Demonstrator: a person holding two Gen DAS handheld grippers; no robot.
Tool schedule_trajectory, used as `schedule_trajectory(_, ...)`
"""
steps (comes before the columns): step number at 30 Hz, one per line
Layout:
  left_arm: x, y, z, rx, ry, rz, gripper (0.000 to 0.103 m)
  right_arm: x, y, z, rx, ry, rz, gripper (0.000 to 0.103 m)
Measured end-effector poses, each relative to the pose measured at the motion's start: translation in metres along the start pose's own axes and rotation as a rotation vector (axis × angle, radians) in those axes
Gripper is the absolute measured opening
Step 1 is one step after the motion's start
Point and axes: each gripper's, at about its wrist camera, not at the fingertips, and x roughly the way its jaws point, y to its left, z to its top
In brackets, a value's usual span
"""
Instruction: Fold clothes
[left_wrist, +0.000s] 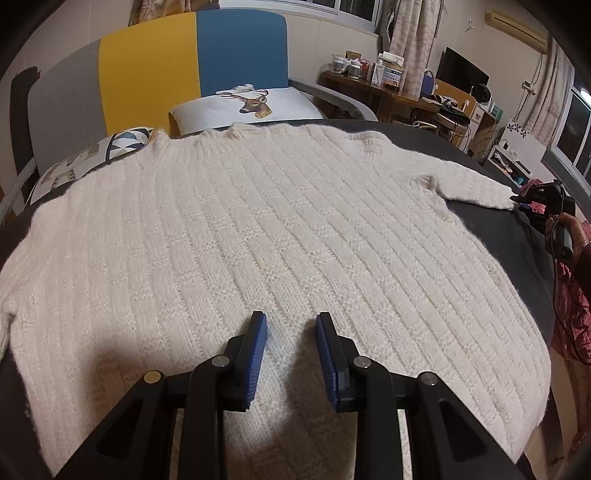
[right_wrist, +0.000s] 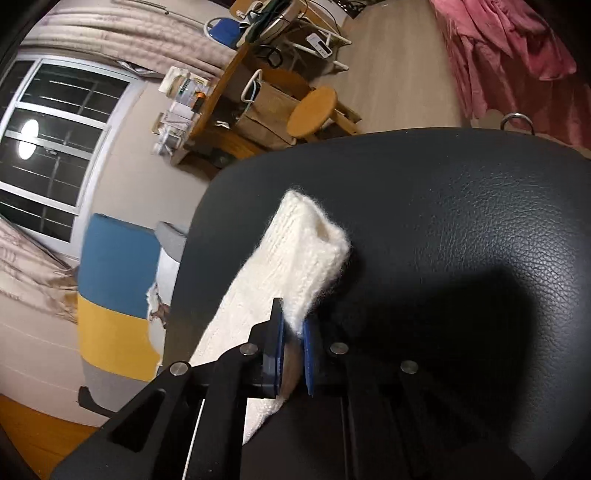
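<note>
A cream knitted sweater (left_wrist: 258, 229) lies flat on a black leather-like surface (left_wrist: 498, 236), neck toward the far side. My left gripper (left_wrist: 291, 321) hovers over the sweater's near hem. Its blue-padded jaws stand apart and no fabric is pinched between them. The sweater's right sleeve (left_wrist: 476, 188) stretches out to the right edge, where my right gripper (left_wrist: 517, 201) meets its cuff. In the right wrist view the cuff (right_wrist: 306, 243) stands up off the black surface (right_wrist: 461, 221), and my right gripper (right_wrist: 291, 326) is shut on the sleeve's edge.
Beyond the sweater are a deer-print pillow (left_wrist: 251, 105) and a yellow and blue headboard (left_wrist: 192, 66). A cluttered wooden desk (left_wrist: 406, 92) stands at the back right, with a round stool (right_wrist: 312, 110) nearby. A person's hand (left_wrist: 565, 229) and pink sleeve (left_wrist: 576, 306) are at the right edge.
</note>
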Motion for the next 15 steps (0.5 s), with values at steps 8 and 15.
schedule_trajectory(8,-0.001,0.004,0.005,-0.045,0.017,-0.028,0.028,-0.011,0.061,-0.014,-0.199,-0.009,0.068,0.007)
schedule_trajectory(15,-0.009,0.038,0.028,-0.228,0.009,-0.144,0.028,0.008,0.168,-0.087,-0.459,0.137,0.218,0.007)
